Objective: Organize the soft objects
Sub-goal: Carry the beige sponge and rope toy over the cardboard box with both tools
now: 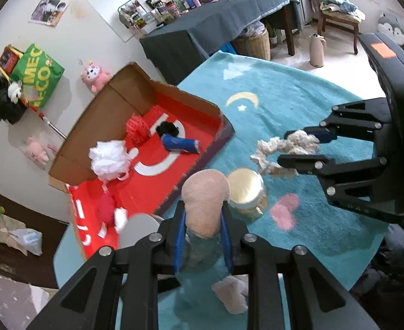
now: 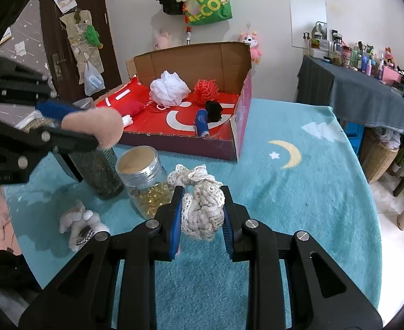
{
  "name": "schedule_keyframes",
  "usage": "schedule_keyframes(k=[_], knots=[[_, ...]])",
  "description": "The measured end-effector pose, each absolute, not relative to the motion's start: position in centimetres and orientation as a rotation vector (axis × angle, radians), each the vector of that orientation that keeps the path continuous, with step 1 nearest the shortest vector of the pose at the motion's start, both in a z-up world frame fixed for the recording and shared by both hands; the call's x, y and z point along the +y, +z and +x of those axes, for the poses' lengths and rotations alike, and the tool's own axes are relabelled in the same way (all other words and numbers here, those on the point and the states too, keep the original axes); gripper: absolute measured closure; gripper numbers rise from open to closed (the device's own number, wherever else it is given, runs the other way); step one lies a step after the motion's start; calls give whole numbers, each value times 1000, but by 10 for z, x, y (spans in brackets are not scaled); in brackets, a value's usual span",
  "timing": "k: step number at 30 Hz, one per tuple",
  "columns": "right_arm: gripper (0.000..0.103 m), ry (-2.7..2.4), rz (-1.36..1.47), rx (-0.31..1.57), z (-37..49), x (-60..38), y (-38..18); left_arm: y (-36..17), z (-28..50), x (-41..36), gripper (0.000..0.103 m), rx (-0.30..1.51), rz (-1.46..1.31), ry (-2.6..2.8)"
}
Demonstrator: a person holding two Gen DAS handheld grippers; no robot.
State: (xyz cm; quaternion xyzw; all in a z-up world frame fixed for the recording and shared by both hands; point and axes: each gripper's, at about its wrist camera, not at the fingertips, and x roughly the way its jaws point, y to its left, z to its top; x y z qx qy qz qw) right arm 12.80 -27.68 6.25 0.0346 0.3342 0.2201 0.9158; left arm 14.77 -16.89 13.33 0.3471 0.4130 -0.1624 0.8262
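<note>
Grippers both clamped — left gripper (image 1: 203, 220) on a pink plush toy (image 1: 206, 200), right gripper (image 2: 200, 211) on a cream crocheted piece (image 2: 203, 206) — above the teal rug (image 2: 298, 192).

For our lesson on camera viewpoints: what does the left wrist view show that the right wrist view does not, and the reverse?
Only the left wrist view: a wooden chair piled with folded cloth, and a pale jug on the floor.
Only the right wrist view: a brown door, and a small white plush on the rug.
Both: the cardboard box, the white pouf, the gold-lidded jar.
</note>
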Motion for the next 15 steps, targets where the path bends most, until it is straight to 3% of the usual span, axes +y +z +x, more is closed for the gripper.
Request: schedule_keyframes(k=[15], knots=[[79,487,91,719,161,-280,71,141,229,-168,79,1004,718,-388]])
